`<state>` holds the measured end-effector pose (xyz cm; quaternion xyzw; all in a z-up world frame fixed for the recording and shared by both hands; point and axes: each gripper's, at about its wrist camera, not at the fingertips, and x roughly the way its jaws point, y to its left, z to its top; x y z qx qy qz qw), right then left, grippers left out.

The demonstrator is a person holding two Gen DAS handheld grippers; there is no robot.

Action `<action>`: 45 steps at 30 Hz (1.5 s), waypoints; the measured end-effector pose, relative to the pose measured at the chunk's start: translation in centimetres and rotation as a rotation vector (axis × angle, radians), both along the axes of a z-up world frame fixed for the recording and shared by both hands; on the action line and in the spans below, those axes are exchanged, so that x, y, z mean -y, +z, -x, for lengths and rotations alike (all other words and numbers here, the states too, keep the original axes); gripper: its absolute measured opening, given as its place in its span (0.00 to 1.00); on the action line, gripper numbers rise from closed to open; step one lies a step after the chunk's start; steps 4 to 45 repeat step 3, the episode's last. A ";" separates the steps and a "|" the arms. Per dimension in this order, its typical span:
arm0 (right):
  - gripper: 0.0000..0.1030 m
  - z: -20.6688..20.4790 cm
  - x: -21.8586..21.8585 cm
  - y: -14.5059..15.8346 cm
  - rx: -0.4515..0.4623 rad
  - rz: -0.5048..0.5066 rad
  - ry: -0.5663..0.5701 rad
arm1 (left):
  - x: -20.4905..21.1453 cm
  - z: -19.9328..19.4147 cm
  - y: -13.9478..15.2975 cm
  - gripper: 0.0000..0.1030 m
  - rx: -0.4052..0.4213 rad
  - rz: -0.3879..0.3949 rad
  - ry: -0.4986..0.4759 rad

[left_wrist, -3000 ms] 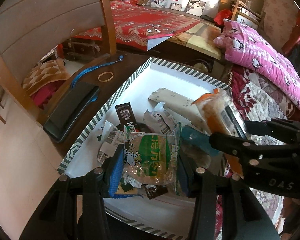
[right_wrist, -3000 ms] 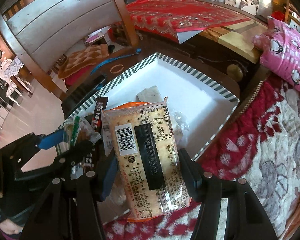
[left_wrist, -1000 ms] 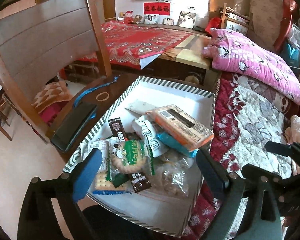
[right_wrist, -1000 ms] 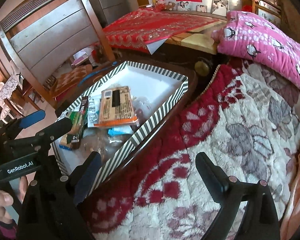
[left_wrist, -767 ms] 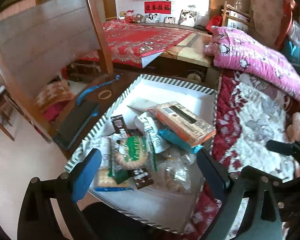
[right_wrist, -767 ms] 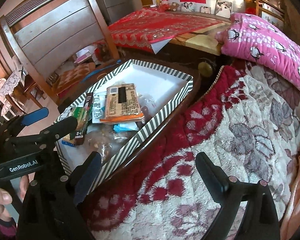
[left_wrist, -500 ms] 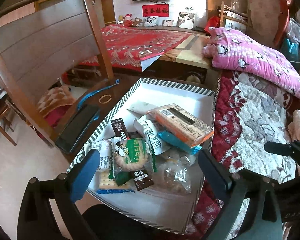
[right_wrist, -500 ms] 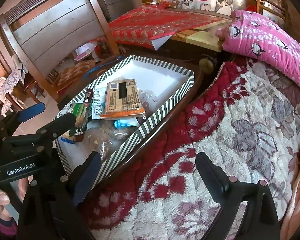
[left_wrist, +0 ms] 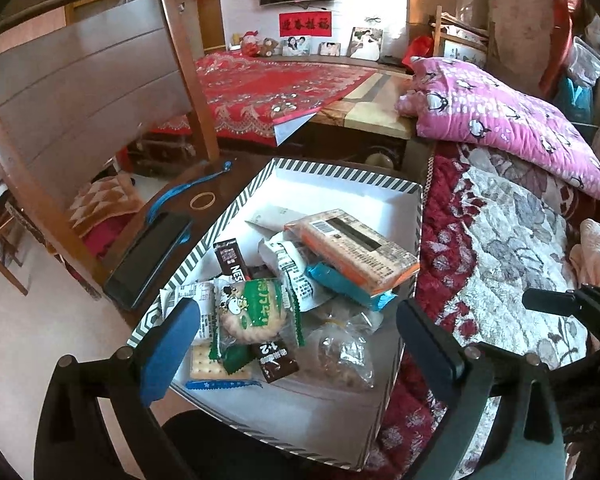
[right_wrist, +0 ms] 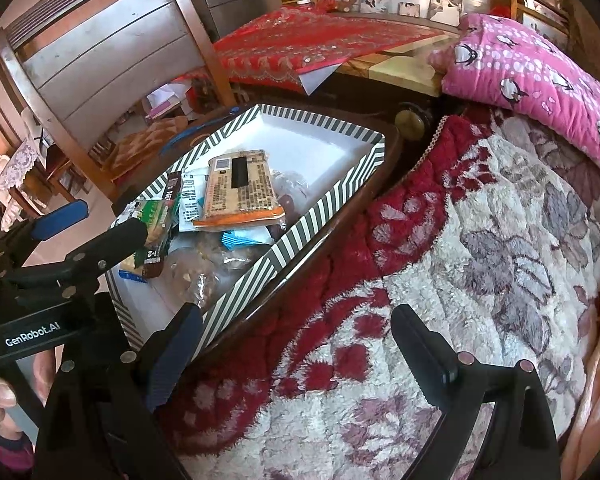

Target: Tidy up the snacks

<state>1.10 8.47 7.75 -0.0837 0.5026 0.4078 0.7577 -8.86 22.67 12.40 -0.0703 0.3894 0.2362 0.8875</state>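
A white box with a green-striped rim (left_wrist: pixel 342 170) (right_wrist: pixel 320 206) holds a pile of snack packets. An orange cracker pack (left_wrist: pixel 350 246) (right_wrist: pixel 240 186) lies on top of the pile. A green-labelled biscuit packet (left_wrist: pixel 256 312) and a dark Nescafe stick (left_wrist: pixel 232 258) lie nearer me. My left gripper (left_wrist: pixel 296 340) is open and empty, held above the box's near end. My right gripper (right_wrist: pixel 296 350) is open and empty, over the red-and-white blanket (right_wrist: pixel 460 260) to the right of the box.
The box sits on a dark wooden table (left_wrist: pixel 180 184) with a black phone (left_wrist: pixel 148 260), a blue lanyard and a rubber band (left_wrist: pixel 203 200). A wooden chair (left_wrist: pixel 80 80) stands left. A pink pillow (left_wrist: pixel 500 120) lies far right.
Three seconds ago both grippers were shut on packets over the box. Both packets now lie in the box, and both grippers are open and have drawn back.
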 end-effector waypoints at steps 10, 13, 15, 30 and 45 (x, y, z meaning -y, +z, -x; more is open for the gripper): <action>0.94 -0.1 0.4 0.1 -0.002 -0.003 -0.008 | 0.3 -0.2 0.0 0.96 -0.005 0.007 -0.006; 0.94 -0.1 0.4 0.1 -0.002 -0.003 -0.008 | 0.3 -0.2 0.0 0.96 -0.005 0.007 -0.006; 0.94 -0.1 0.4 0.1 -0.002 -0.003 -0.008 | 0.3 -0.2 0.0 0.96 -0.005 0.007 -0.006; 0.94 -0.1 0.4 0.1 -0.002 -0.003 -0.008 | 0.3 -0.2 0.0 0.96 -0.005 0.007 -0.006; 0.94 -0.1 0.4 0.1 -0.002 -0.003 -0.008 | 0.3 -0.2 0.0 0.96 -0.005 0.007 -0.006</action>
